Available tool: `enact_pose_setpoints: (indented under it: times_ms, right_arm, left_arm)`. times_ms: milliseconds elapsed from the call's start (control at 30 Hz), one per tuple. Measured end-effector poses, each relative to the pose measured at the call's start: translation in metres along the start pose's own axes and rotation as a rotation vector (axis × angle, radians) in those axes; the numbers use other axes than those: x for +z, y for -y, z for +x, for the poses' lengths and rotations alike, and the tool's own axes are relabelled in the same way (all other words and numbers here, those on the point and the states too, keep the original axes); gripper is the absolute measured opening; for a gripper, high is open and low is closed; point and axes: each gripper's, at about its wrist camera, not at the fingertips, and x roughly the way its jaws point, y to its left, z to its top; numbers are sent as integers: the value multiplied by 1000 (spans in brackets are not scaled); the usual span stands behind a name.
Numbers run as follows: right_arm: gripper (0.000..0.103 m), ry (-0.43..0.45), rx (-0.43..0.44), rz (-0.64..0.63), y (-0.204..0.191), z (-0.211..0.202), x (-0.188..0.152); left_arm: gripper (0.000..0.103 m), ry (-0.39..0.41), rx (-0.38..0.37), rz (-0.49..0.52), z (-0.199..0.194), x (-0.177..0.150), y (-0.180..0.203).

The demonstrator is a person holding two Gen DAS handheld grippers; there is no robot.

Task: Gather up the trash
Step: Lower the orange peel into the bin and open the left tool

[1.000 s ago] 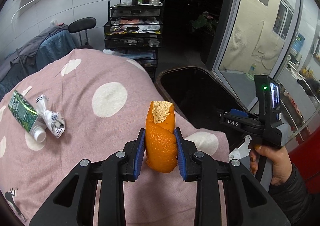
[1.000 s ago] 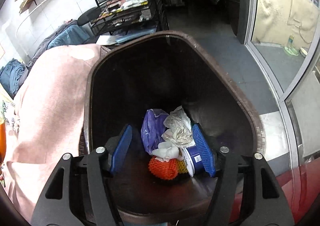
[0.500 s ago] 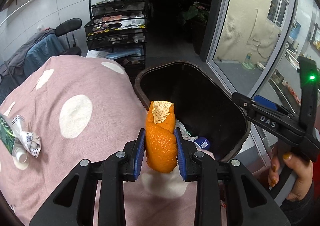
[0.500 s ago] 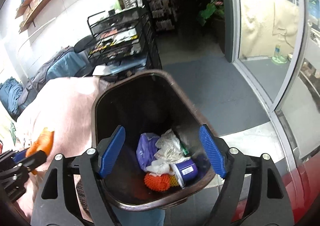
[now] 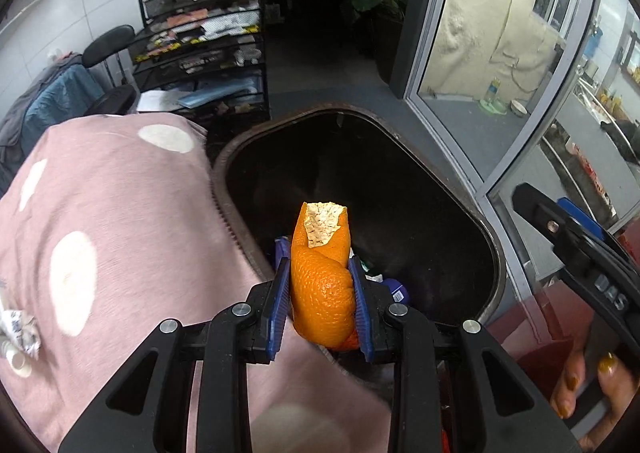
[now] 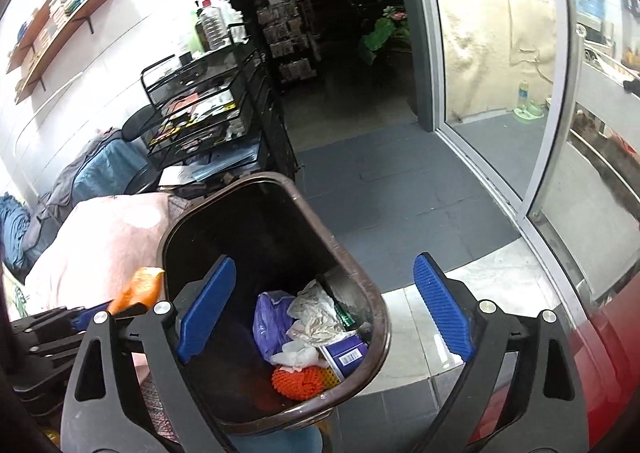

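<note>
Orange peel (image 5: 322, 289), pebbled outside with a pale pithy torn tip, is pinched upright in the left claw (image 5: 321, 303) at the near rim of the dark, smooth-walled trash bin (image 5: 486, 237), beside the pink polka-dot blanket (image 5: 120, 221). The right claw (image 6: 320, 311), jaws just opening wide, holds nothing above the bin's crumpled paper and purple bag. I judge this the drop-off step: next, carry the peel over the opening and release.

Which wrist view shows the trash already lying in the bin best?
The right wrist view: it looks down into the bin and shows the trash pile clearly. In the left wrist view the orange peel held in the left gripper hides nearly all of it.
</note>
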Motion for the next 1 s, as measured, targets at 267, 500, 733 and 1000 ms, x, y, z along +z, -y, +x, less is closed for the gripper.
enact_pose_setpoints:
  times_ms: [267, 500, 733, 1000]
  right_arm:
    - [91, 1, -29, 27, 10, 2, 2]
    - [92, 7, -43, 52, 17, 3, 2]
    - [93, 14, -47, 64, 20, 3, 2]
    - [95, 20, -55, 62, 18, 3, 1]
  left_arm:
    - [29, -68, 2, 8, 35, 15, 10]
    - [39, -85, -20, 16, 52, 20, 13]
    - [88, -49, -53, -4, 49, 21, 10]
    - [92, -37, -38, 17, 45, 20, 13]
